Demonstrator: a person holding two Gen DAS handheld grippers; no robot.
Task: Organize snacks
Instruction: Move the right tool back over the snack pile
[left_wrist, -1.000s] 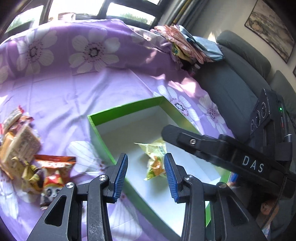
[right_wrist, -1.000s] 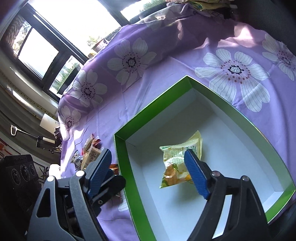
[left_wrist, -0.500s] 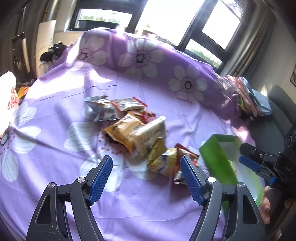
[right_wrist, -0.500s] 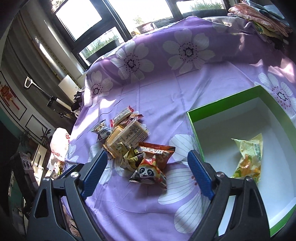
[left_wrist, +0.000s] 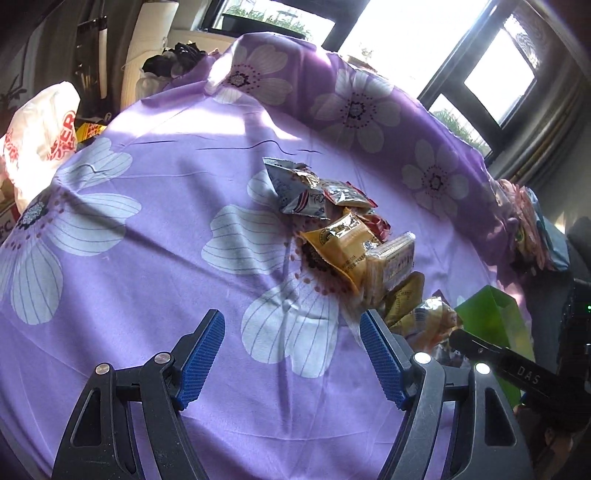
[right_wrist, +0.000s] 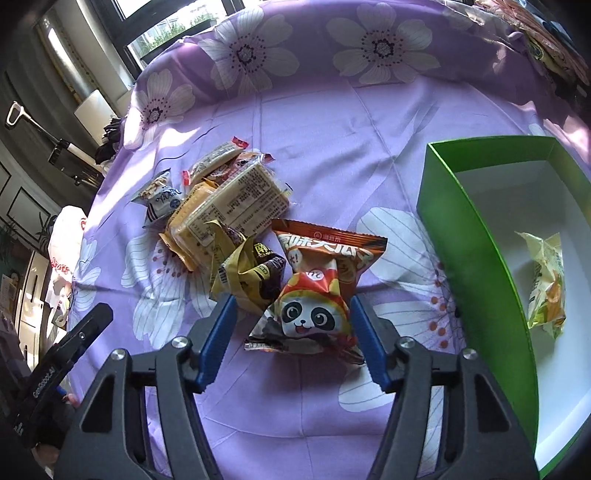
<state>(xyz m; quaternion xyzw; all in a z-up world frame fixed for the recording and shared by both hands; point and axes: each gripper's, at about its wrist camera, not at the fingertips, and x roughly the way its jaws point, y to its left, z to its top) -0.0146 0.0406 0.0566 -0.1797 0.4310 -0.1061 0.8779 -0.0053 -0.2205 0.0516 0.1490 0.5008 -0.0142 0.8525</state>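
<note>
Glossy foil panda packet (right_wrist: 314, 295) – matt purple cloth (right_wrist: 332, 129) – smooth cardboard box (right_wrist: 465, 236).

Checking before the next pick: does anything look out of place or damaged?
Nothing looks damaged. Most snacks lie heaped on the purple cloth, panda packet between the open right gripper fingers; only one yellow packet is in the green box.

A purple flowered cloth (left_wrist: 177, 206) covers the table. Off its left edge slumps a white plastic bag (left_wrist: 40, 136) with red lettering; folded fabrics (left_wrist: 532, 229) pile up past its right edge.
</note>
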